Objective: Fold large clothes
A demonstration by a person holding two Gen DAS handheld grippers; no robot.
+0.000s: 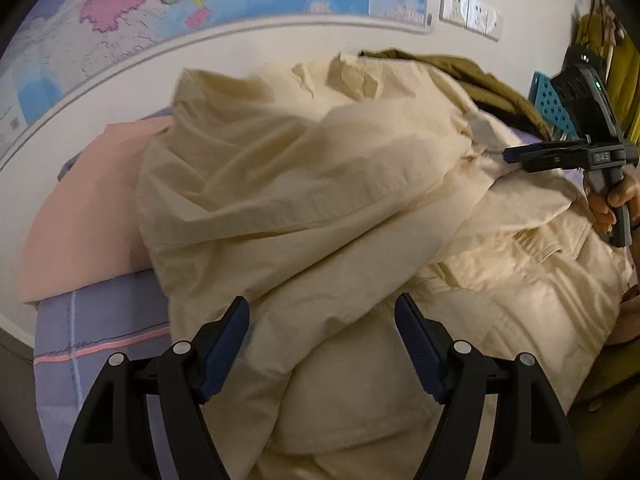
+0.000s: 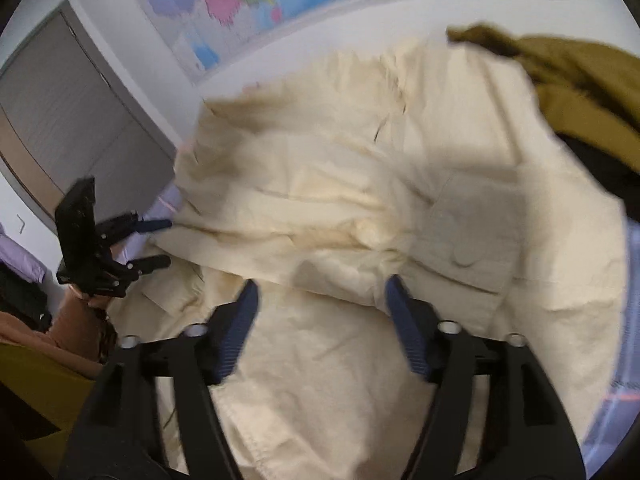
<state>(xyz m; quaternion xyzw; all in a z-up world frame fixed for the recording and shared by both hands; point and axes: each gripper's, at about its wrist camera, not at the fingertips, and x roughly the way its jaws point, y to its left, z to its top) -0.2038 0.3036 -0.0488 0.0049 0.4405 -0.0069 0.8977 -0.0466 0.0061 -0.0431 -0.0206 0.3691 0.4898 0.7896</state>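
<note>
A large cream cotton jacket [image 1: 320,200] is spread, rumpled and partly doubled over, across a bed covered by a lilac checked sheet with pink lines [image 1: 92,344]. The cloth is judged soft and limp, fairly light though bulky, so it will sag and drag when lifted; the stitched hems and the flapped chest pocket [image 2: 472,236] look firmer (a seam or a hem edge is the better place to be gripped than loose mid-panel cloth).

The left tool [image 1: 322,344] is held wide apart above the jacket, with nothing pinched between its blue pads. The right tool [image 2: 320,320] is likewise spread wide over the fabric, and no cloth is seen clamped in it.

An olive-green garment [image 2: 580,80] is heaped at the far side of the bed, and a pale pink cloth [image 1: 88,216] lies beside the jacket. On the white wall behind, a coloured map [image 1: 200,0] and a row of white sockets [image 1: 470,10] are seen.
</note>
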